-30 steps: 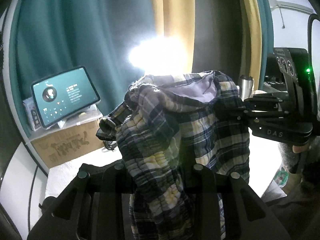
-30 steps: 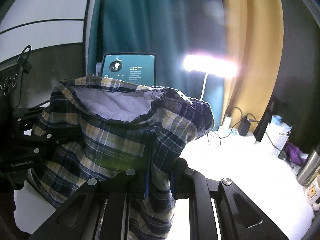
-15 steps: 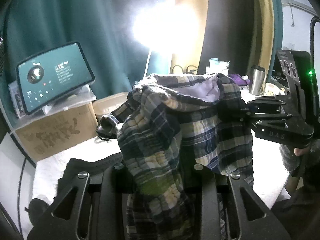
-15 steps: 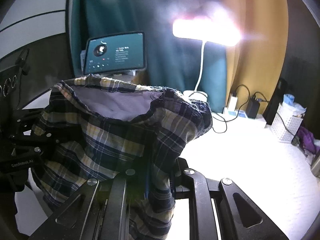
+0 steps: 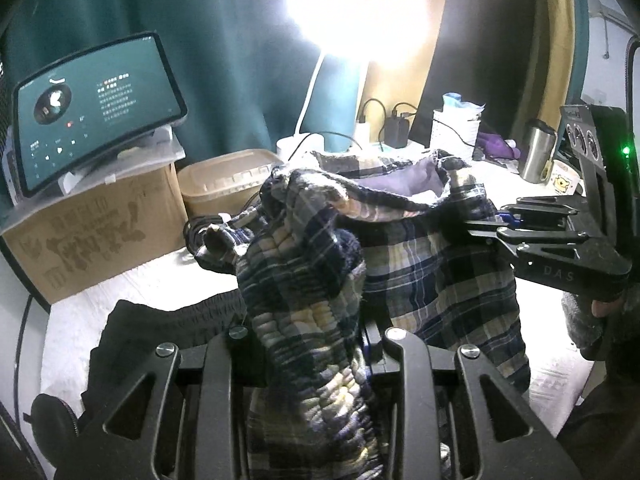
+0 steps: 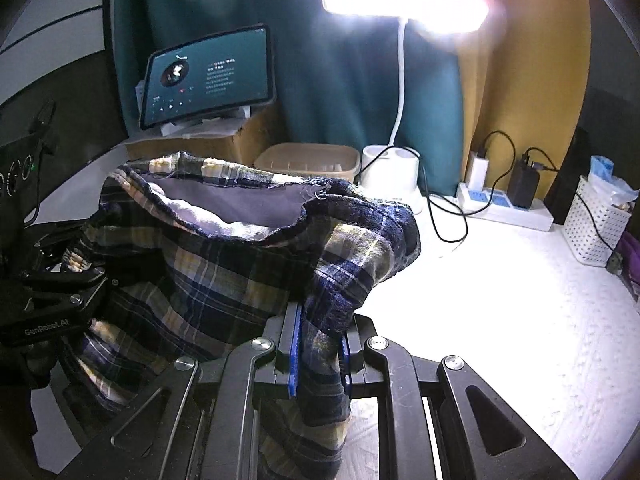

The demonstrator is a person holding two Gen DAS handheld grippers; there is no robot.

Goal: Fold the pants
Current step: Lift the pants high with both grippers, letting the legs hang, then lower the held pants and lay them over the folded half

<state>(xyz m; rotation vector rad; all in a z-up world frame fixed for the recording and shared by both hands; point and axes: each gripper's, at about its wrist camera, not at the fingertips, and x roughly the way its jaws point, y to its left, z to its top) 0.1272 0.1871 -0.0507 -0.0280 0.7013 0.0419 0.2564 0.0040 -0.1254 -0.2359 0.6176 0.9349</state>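
Plaid pants (image 5: 420, 264) in navy, yellow and white hang bunched in the air between both grippers, above a white table. My left gripper (image 5: 308, 340) is shut on the gathered elastic waistband, which fills the gap between its fingers. My right gripper (image 6: 318, 344) is shut on another fold of the plaid pants (image 6: 224, 280), clamped between its blue pads. Each gripper shows in the other's view: the right gripper (image 5: 476, 226) at the cloth's right edge, the left gripper (image 6: 86, 276) at its left edge. The pale lining faces up at the top.
On the white table (image 6: 500, 300): a black garment (image 5: 160, 328) at lower left, a cardboard box (image 5: 92, 232) bearing a tablet (image 5: 92, 108), a tan tub (image 5: 228, 180), a lit desk lamp (image 6: 400, 4), a power strip (image 6: 504, 204), a white basket (image 6: 596, 220) and a steel tumbler (image 5: 538, 152).
Both grippers have sunk and moved forward with the pants still clamped. The lamp and curtains slid up in both views, and more of the table with its clutter has come into sight.
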